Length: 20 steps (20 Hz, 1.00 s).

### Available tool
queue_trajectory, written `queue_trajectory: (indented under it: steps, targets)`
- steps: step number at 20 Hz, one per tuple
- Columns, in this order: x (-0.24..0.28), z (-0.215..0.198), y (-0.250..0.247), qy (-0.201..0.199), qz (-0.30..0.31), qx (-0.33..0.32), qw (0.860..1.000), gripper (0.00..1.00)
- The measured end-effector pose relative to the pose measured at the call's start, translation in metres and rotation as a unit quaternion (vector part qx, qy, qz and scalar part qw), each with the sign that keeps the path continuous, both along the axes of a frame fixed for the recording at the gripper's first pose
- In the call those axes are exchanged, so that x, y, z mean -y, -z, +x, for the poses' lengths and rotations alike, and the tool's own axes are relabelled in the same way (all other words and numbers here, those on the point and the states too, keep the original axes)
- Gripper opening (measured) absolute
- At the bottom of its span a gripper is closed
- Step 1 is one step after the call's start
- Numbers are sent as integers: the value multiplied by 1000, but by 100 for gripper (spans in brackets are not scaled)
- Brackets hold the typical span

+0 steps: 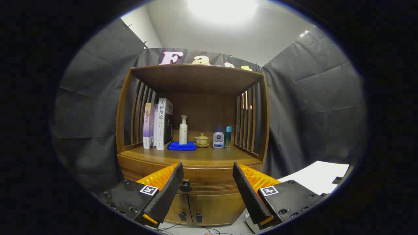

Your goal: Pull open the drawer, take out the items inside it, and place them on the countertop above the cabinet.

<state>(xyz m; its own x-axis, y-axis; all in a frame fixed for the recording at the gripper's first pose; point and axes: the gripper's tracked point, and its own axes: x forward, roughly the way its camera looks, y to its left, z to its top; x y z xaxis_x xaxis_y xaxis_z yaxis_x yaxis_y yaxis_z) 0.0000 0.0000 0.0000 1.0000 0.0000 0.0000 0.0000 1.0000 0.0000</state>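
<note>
A wooden cabinet [192,195] stands ahead with a shut drawer [209,182] under its countertop [196,155]. The drawer's dark round knob [185,186] sits just right of the left fingertip, low between the fingers. My gripper [207,173] is open, a short way in front of the drawer front, with nothing between its fingers. The drawer's contents are hidden.
At the back of the countertop stand books [159,124], a pump bottle [183,130] on a folded blue cloth [182,146], a small lidded cup [201,140], a squat bottle [218,139] and a slim teal bottle [228,136]. Slatted side walls and a wooden roof enclose it. Two small doors [189,212] sit below the drawer. A white sheet [320,178] lies right.
</note>
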Motion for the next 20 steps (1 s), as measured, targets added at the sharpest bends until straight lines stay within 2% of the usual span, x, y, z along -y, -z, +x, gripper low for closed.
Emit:
queue_trajectory:
  steps: [20]
  targets:
    - [-3,0,-3,-5,-1,7,1000,97]
